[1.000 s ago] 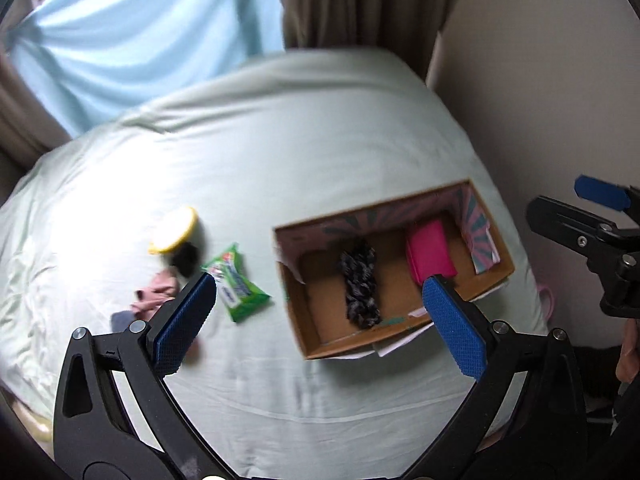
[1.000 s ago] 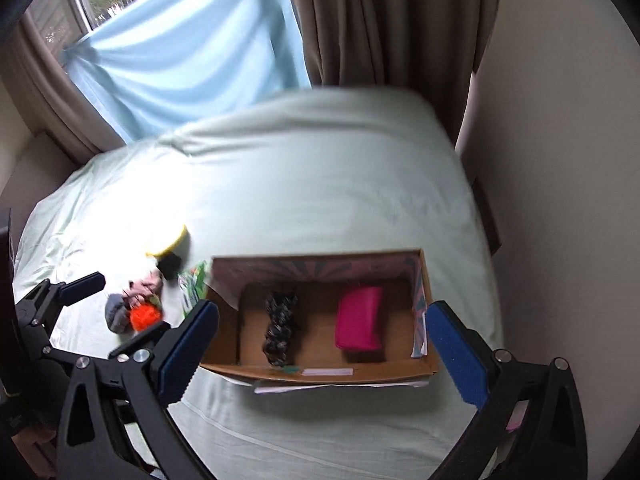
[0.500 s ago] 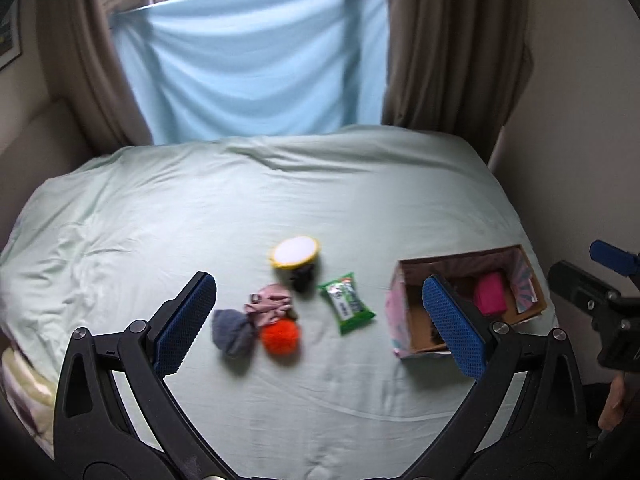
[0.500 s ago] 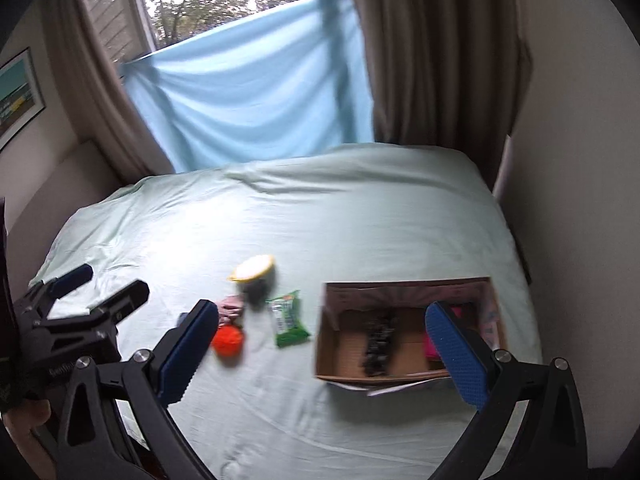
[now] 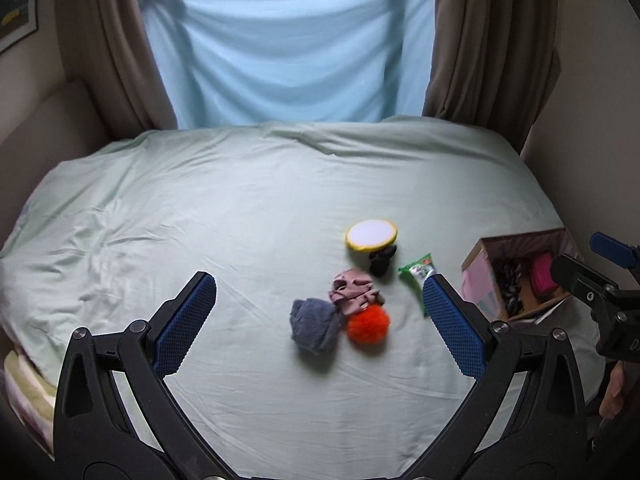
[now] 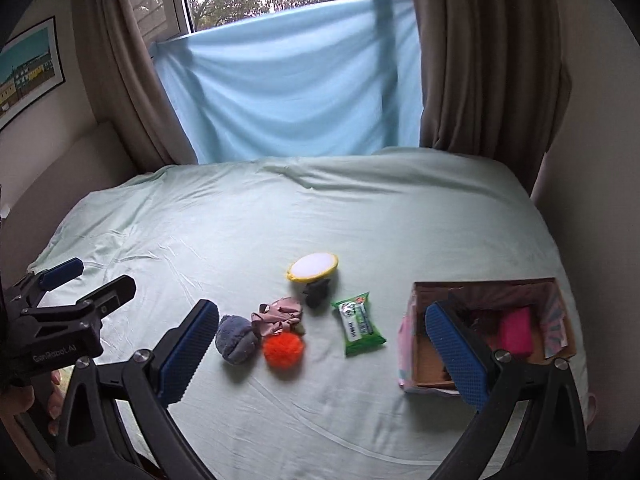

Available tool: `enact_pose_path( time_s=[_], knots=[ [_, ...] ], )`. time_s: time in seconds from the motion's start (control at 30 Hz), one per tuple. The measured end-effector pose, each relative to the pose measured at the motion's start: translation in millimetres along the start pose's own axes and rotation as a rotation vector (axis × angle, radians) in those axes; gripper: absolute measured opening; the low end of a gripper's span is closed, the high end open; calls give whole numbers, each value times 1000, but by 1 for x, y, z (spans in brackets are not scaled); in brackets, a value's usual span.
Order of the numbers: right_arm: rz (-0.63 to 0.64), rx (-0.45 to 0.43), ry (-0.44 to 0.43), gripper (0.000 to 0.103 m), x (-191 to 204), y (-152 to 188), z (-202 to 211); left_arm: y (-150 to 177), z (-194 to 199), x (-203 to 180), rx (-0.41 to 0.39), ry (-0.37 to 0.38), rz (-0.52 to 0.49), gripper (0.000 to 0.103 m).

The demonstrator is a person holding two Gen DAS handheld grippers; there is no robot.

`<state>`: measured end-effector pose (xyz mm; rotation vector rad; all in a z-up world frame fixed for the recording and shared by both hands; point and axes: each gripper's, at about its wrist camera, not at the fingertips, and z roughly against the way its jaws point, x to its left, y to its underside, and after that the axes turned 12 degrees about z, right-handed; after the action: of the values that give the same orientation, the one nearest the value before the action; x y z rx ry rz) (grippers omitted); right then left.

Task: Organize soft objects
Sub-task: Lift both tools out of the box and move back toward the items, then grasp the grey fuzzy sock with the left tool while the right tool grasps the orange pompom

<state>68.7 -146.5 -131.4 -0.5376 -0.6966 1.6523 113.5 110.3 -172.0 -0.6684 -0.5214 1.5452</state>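
Note:
Soft things lie in a cluster on the bed: an orange pom-pom [image 5: 367, 324] [image 6: 283, 349], a grey-blue fuzzy piece [image 5: 314, 323] [image 6: 236, 338], a crumpled pink cloth [image 5: 352, 288] [image 6: 278, 314], a small black item [image 5: 381, 260] [image 6: 316, 292], a yellow-rimmed white pad [image 5: 371, 235] [image 6: 312, 267] and a green wipes pack [image 5: 418, 270] [image 6: 358, 323]. A cardboard box [image 5: 478, 260] [image 6: 416, 376] at the right holds a magenta item [image 5: 542, 274] [image 6: 516, 330] and a dark scrunchie [image 5: 508, 280]. My left gripper [image 5: 320, 320] and right gripper [image 6: 322, 344] are both open, empty, above the bed's near side.
The pale green bed sheet [image 5: 200, 220] [image 6: 240, 220] spreads wide around the cluster. A blue cloth [image 6: 288, 80] hangs over the window behind, with brown curtains [image 6: 480, 60] either side. A wall stands right of the box. Folded fabric [image 5: 24, 384] shows at the bed's left edge.
Both views have tilted up and pulled back from above the box, so the whole bed, the window and the cluster now show. Both grippers stay open.

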Motion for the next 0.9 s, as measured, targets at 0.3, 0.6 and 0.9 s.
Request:
enact_pose_path(
  time_s=[0.3, 0.6, 0.9],
  knots=[
    [-36, 59, -16, 103, 45, 39, -104, 47, -102, 48, 63, 58, -52, 103],
    [-91, 145, -31, 102, 64, 101, -211, 94, -202, 62, 128, 140, -160, 102],
    [-171, 196, -70, 92, 67, 124, -275, 123, -267, 52, 214, 211, -223, 100]
  ],
)
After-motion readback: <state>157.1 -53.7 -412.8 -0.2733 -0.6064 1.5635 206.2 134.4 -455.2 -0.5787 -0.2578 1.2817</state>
